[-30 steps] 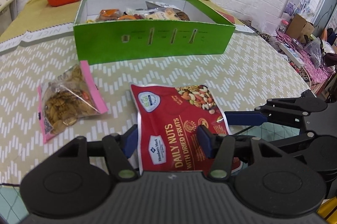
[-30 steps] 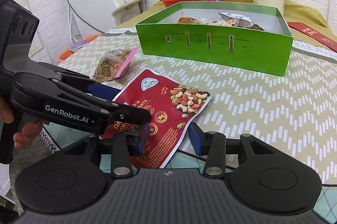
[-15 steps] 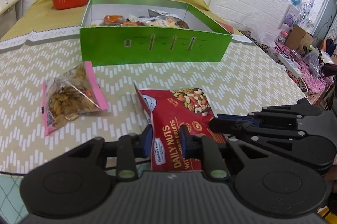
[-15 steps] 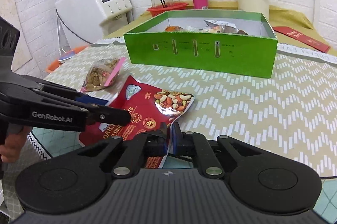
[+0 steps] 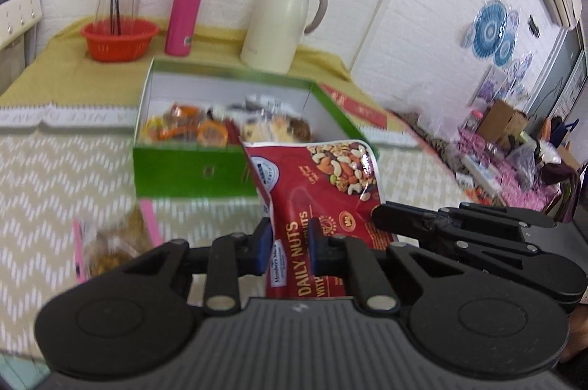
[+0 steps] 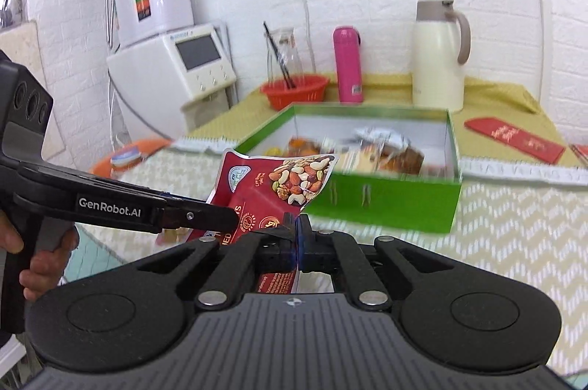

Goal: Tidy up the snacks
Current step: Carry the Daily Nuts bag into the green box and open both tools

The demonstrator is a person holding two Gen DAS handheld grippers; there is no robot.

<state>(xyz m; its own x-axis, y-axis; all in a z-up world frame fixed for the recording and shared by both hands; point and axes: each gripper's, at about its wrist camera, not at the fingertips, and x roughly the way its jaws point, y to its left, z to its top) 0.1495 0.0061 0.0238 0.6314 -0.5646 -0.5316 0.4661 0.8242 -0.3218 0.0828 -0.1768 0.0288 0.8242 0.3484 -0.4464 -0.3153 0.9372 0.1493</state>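
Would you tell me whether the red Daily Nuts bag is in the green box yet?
Not yet. The nuts bag hangs in front of the green box, gripped by both the left gripper and right gripper.

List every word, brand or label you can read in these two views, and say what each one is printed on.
"DAILY NUTS": red nut bag
"Members Mark": white label on the same bag
"GenRobot.AI": side of the left gripper
Too blurred or hidden to read: the tablecloth border lettering, the red envelope, the round badges on the bag, and the markings on the green box.
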